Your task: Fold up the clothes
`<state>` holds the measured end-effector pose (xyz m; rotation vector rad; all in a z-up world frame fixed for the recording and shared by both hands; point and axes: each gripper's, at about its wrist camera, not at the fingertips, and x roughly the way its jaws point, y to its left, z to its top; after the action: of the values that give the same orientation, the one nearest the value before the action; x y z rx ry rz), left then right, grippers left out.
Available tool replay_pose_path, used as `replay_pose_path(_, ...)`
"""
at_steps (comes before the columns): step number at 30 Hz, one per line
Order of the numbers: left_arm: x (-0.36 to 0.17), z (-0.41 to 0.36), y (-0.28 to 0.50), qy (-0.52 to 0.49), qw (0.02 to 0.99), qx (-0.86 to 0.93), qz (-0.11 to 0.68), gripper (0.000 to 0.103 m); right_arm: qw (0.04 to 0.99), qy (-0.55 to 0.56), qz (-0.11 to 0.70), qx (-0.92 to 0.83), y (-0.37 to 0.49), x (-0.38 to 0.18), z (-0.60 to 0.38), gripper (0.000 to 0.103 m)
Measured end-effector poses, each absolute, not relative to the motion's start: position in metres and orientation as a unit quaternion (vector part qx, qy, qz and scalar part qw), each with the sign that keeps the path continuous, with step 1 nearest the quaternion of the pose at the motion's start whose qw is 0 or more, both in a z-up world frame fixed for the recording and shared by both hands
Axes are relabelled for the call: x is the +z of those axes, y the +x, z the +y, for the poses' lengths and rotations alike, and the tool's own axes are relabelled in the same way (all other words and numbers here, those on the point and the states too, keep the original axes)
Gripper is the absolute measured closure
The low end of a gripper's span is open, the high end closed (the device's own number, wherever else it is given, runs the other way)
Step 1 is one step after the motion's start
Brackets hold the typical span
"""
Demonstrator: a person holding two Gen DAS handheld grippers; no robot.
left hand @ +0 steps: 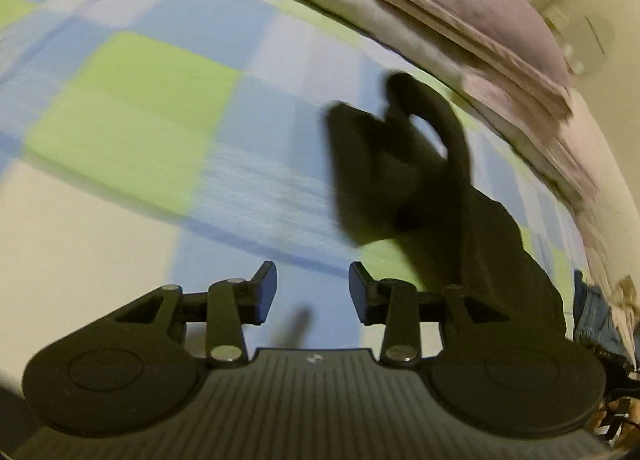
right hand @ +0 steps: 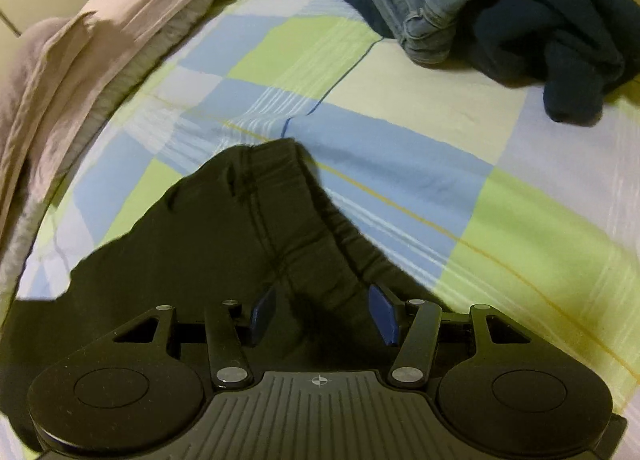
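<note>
A black garment (right hand: 224, 228) lies crumpled on the checked bedsheet (right hand: 400, 100), its ribbed edge pointing up the bed. My right gripper (right hand: 324, 316) hovers just over it, jaws open; black cloth runs between the blue pads (right hand: 382, 314), which do not press on it. In the left wrist view my left gripper (left hand: 312, 292) stands open over bare sheet (left hand: 132, 100) with nothing between its fingers. A dark, blurred shape (left hand: 400, 164) rises right of it; I cannot tell whether it is garment, sleeve or the other gripper.
Jeans (right hand: 420, 0) and a dark blue garment (right hand: 560, 44) sit heaped at the bed's far right. A folded pinkish-grey quilt (right hand: 80, 60) runs along the left edge, and shows as a quilt (left hand: 460, 20) at the top of the left view. Pale wall panels stand behind.
</note>
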<state>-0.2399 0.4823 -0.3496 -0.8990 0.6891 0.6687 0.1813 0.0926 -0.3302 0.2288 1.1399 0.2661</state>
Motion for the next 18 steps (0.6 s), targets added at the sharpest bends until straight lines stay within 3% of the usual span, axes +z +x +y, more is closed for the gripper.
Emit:
replay_pose_path(5,-0.371,0.490,-0.176,-0.411,0.794,0.324,0.308,0.064,0.823,0.097,0.545,0.127,0.192,-0.342,0.096,0.047)
replay_pose_path(6,-0.373,0.494,-0.170,-0.402,0.794,0.336,0.307,0.069,0.823,0.096,0.544,0.128,0.193,-0.342,0.096,0.047)
replay_pose_path(7,-0.376,0.497,-0.162,-0.388,0.794,0.348,0.312,0.089,0.824,0.094,0.544,0.130,0.193,-0.343,0.097,0.047)
replay_pose_path(9,-0.370,0.503,-0.157,-0.349,0.803,0.363,0.317,0.092,0.824,0.096,0.542,0.138,0.193,-0.345,0.097,0.040)
replay_pose_path(12,-0.324,0.507,-0.164,-0.200,0.843,0.406,0.291,0.095,0.823,0.083,0.542,0.148,0.192,-0.345,0.100,0.037)
replay_pose_path(15,-0.260,0.529,-0.194,-0.094,0.859,0.455,0.214,0.096,0.823,0.059,0.544,0.151,0.192,-0.344,0.107,0.037)
replay_pose_path(18,-0.227,0.548,-0.222,0.002,0.864,0.466,0.190,0.091,0.825,0.050,0.544,0.146,0.192,-0.345,0.111,0.036)
